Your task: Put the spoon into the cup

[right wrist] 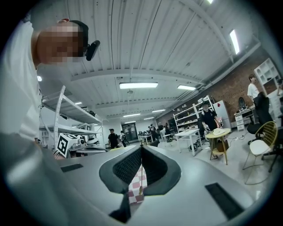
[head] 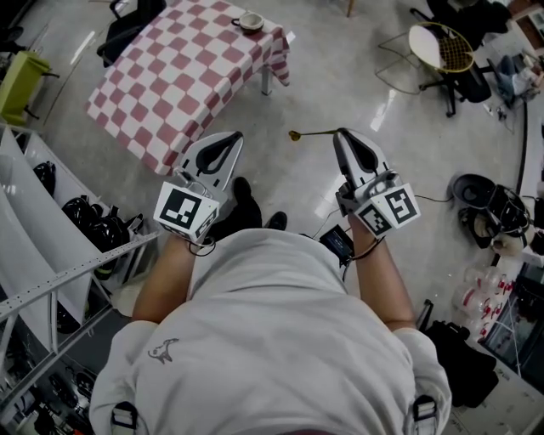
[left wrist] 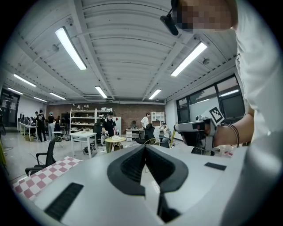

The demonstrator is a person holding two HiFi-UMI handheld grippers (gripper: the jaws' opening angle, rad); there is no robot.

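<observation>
- While the person is standing well apart from the table (head: 191,81) with its red-and-white checked cloth, the head view is showing the cup (head: 249,21) sitting near that table's far edge, with nothing sticking out of it that I can see.
- Also in the head view, the right gripper (head: 341,134) is holding the spoon (head: 310,133) by the end of its handle. The spoon is lying roughly level and pointing left over the floor, with its bowl toward the left gripper (head: 233,138). Spoon and cup are well apart, so the pick-up looks done, while the carry and the drop into the cup are waiting to be done.
- Looking along the left gripper (left wrist: 144,148) in its own view, the jaws are meeting at their tips with nothing between them. This claw is clenched and idle, and a corner of the checked cloth is showing low at the left.
- Looking along the right gripper (right wrist: 141,149) in its own view, the jaws are pressing together on the thin spoon handle (right wrist: 140,174), which is hanging down in the gap between them, with the checked cloth showing behind it. The cup is not showing here, so the gripper is probably not yet lining up over it.
</observation>
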